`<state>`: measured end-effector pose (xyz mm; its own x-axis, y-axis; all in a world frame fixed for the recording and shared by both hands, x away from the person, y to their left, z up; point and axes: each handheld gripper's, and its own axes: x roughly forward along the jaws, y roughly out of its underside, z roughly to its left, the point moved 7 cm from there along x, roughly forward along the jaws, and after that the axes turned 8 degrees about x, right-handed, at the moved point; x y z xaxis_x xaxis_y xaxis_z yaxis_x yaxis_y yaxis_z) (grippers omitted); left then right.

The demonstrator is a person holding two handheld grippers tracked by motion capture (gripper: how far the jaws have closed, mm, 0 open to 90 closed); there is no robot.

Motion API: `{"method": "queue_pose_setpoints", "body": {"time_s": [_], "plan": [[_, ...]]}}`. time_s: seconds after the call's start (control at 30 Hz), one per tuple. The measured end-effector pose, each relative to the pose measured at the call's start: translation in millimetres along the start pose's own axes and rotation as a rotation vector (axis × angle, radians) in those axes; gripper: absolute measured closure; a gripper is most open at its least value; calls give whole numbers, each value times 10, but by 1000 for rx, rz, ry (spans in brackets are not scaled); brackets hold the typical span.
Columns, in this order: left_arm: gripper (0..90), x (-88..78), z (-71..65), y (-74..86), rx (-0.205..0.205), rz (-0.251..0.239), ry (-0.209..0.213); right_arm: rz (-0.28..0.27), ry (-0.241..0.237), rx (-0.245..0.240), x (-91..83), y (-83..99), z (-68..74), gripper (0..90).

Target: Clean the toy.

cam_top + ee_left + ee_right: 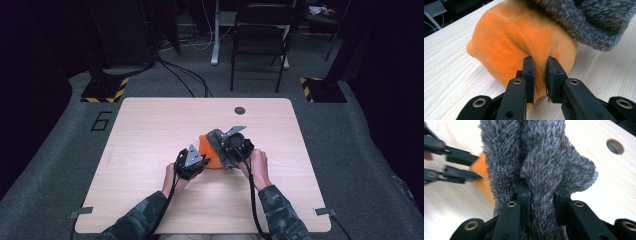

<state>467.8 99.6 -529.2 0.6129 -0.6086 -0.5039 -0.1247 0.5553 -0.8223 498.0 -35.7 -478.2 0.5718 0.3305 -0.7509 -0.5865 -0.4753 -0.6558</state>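
Two tools grip one plush slipper on the table (150, 125): left tool (540, 72) pinches its orange body (509, 42), right tool (542, 195) pinches the grey fleece cuff (541, 157); long axis unclear.

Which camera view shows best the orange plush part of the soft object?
The left gripper view: the orange plush part is near, with the jaws pinching a fold. The high view shows it small; the right gripper view shows a sliver behind the grey fleece.

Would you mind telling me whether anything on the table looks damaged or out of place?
Nothing stands out. The left gripper pinches a fold of the orange plush, the right gripper holds the grey fuzzy fabric, and neither looks torn.
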Motion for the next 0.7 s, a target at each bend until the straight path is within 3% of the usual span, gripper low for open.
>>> {"method": "queue_pose_setpoints", "body": {"time_s": [0.03, 0.5, 0.53, 0.63, 0.7], "plan": [[787, -1, 2, 0, 2, 0, 1, 21, 4, 26, -9, 29, -18, 724], [786, 8, 20, 15, -10, 4, 8, 98, 30, 125, 161, 300, -402, 724], [786, 11, 28, 21, -18, 2, 10, 132, 29, 171, 200, 356, -435, 724], [785, 9, 36, 28, -29, -1, 18, 185, 40, 197, 345, 488, -514, 724], [783, 7, 34, 25, -28, -3, 18, 212, 2, 208, 469, 592, -536, 724]]}}
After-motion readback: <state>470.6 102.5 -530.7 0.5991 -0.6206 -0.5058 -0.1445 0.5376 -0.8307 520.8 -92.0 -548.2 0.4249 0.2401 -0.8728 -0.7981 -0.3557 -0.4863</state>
